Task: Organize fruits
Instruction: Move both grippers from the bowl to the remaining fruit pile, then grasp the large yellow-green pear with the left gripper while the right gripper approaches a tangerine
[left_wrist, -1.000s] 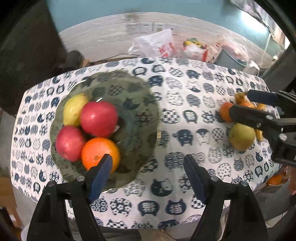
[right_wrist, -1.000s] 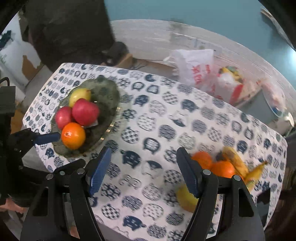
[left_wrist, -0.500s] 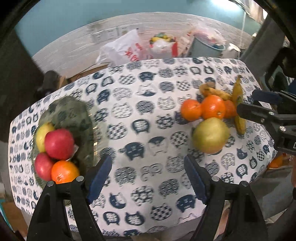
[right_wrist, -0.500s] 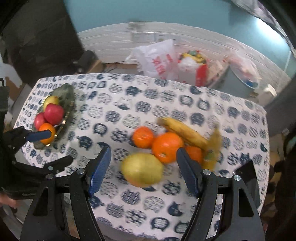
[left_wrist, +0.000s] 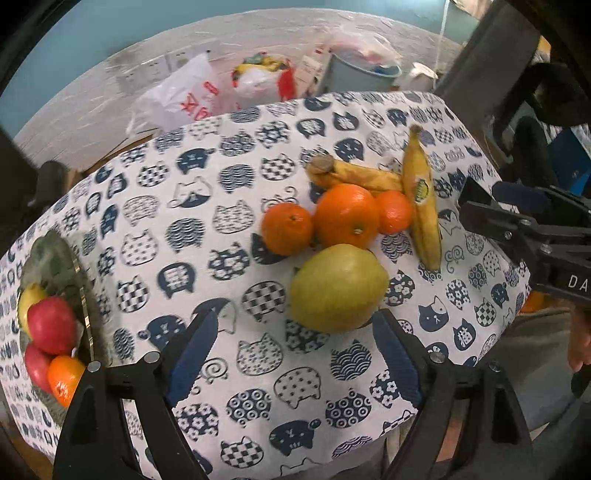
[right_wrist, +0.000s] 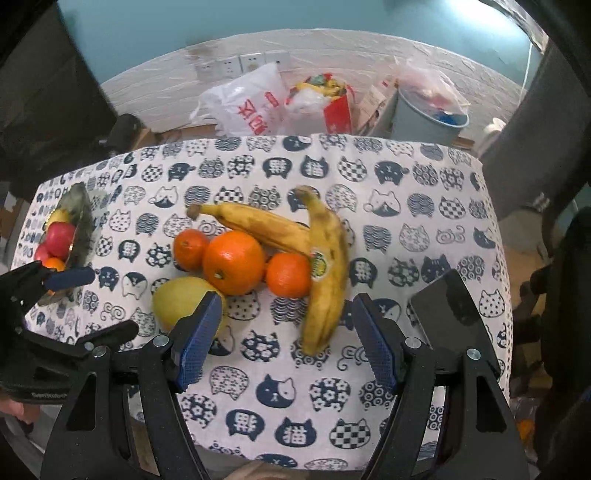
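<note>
L gripper fingers spread wide, empty, pear centre frame just ahead, R gripper also agape w/ nothing held, bananas & oranges mid-frame, fruit plate far left edge.

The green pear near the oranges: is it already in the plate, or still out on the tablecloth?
Out. The pear lies on the tablecloth beside the oranges, far from the plate at the table's left.

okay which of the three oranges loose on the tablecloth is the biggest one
The middle orange. It is clearly larger than the small orange on its plate side and the small orange touching the stickered banana.
</note>
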